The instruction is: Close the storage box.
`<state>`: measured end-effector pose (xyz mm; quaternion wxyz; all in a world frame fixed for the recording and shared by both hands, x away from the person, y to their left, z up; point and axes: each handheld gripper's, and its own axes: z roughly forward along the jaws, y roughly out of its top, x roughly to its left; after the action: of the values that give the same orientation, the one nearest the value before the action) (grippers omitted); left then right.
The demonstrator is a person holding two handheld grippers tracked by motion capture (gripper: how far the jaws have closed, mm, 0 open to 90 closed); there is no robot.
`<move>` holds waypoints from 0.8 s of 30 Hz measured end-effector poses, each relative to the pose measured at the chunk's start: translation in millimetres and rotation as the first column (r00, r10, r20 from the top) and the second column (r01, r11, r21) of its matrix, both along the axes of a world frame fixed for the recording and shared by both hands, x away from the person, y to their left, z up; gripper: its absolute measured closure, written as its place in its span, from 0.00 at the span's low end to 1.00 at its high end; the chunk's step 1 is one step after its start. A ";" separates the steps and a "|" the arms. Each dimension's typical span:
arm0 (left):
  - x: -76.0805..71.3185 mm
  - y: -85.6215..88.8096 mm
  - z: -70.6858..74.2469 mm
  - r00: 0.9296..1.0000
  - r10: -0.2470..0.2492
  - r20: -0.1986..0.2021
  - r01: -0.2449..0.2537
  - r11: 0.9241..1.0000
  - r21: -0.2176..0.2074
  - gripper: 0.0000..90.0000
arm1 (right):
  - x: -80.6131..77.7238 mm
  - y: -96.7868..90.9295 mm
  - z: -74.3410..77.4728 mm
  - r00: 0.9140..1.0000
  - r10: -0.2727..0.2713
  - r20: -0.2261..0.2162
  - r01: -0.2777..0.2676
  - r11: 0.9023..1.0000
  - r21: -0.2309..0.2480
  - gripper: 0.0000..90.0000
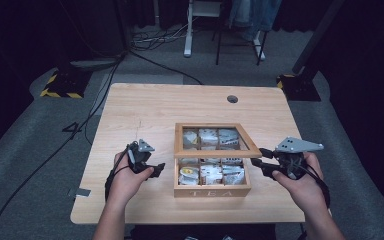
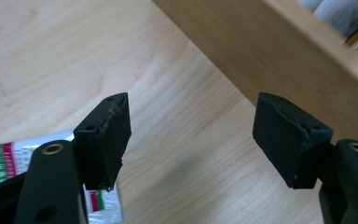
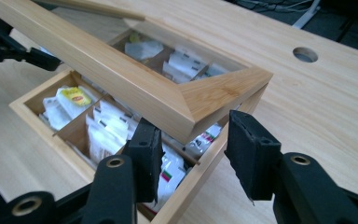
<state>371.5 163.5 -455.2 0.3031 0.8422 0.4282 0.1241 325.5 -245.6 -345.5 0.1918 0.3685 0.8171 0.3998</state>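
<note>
Two grippers (image 1: pixel 158 167) (image 1: pixel 260 156) (both open), one tea box (image 1: pixel 212 190)

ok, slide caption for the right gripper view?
Open right gripper at the corner of the tea box's half-raised lid, tea bags below.

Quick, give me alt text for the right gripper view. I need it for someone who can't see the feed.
The right gripper, jaws open, sits at the near corner of a wooden tea box's raised glass-paned lid. Under the lid, compartments hold tea bags, one with a yellow label. The light wooden table has a round hole far right.
</note>
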 end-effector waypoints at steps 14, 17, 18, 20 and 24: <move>5.8 -15.3 -28.6 0.994 -0.054 -0.098 0.060 0.996 0.069 0.27 | -2.1 3.8 -4.8 0.994 0.047 -0.100 -0.055 0.995 -0.078 0.61; 6.1 -15.0 -29.0 0.994 -0.055 -0.093 0.062 0.996 0.071 0.26 | -3.1 4.7 -5.4 0.992 0.052 -0.117 -0.063 0.993 -0.095 0.61; 6.1 -14.9 -29.4 0.994 -0.058 -0.089 0.064 0.995 0.073 0.25 | -3.2 4.9 -5.6 0.991 0.055 -0.125 -0.068 0.993 -0.100 0.60; 5.7 -15.4 -31.5 0.995 -0.061 -0.072 0.067 0.995 0.078 0.22 | -3.3 5.4 -6.4 0.989 0.061 -0.136 -0.077 0.991 -0.114 0.60; 5.5 -15.0 -34.2 0.996 -0.069 -0.055 0.073 0.995 0.068 0.17 | -3.3 7.8 -9.0 0.984 0.070 -0.165 -0.094 0.985 -0.147 0.60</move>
<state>377.0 148.5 -489.3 0.2663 0.8699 0.4014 0.1059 322.1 -237.7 -354.6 0.1374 0.3492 0.8728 0.3122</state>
